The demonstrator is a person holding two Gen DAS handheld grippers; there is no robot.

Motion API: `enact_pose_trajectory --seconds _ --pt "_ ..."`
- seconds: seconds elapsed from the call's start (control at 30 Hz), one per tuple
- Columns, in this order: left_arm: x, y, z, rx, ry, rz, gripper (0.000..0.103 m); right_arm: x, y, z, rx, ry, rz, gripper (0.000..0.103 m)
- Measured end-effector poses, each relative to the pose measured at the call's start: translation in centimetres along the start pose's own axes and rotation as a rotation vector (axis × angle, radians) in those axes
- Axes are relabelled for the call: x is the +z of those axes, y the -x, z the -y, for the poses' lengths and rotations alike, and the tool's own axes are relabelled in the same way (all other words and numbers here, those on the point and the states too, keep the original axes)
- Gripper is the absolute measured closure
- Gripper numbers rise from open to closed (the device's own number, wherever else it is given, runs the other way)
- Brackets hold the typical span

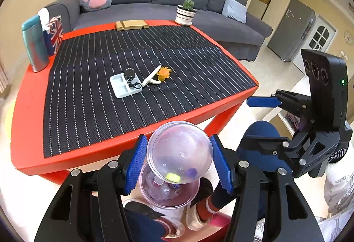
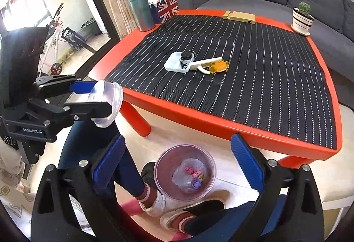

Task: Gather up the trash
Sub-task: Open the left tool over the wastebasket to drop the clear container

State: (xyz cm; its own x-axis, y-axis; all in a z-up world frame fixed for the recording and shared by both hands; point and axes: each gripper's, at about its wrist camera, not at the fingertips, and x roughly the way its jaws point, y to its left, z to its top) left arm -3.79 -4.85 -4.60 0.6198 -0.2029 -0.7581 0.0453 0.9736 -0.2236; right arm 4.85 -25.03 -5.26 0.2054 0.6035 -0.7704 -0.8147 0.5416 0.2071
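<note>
The left gripper (image 1: 178,162) holds a clear domed lid (image 1: 179,152) between its blue pads, just off the near edge of the red table (image 1: 26,109). Below it, on the floor by a person's slippered feet (image 2: 154,200), stands a clear plastic tub (image 2: 185,172) with small bits of trash (image 2: 192,176) inside. The right gripper (image 2: 177,162) hangs over that tub, its fingers spread wide with nothing between them.

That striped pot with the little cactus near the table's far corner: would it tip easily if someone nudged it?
Probably not easily: the striped pot looks squat and sits on a saucer. It seems ceramic, so likely heavy for its size and breakable. It stands near the red table's edge, so a hard push might send it off.
</note>
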Motion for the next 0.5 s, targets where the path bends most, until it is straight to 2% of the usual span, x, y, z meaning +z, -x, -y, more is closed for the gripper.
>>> enact_pose_trajectory --seconds 0.5 --pt "-0.2 -0.5 1.4 -0.012 -0.034 -0.019 0.046 0.1 1.4 1.1 -0.034 -0.045 0.042 0.008"
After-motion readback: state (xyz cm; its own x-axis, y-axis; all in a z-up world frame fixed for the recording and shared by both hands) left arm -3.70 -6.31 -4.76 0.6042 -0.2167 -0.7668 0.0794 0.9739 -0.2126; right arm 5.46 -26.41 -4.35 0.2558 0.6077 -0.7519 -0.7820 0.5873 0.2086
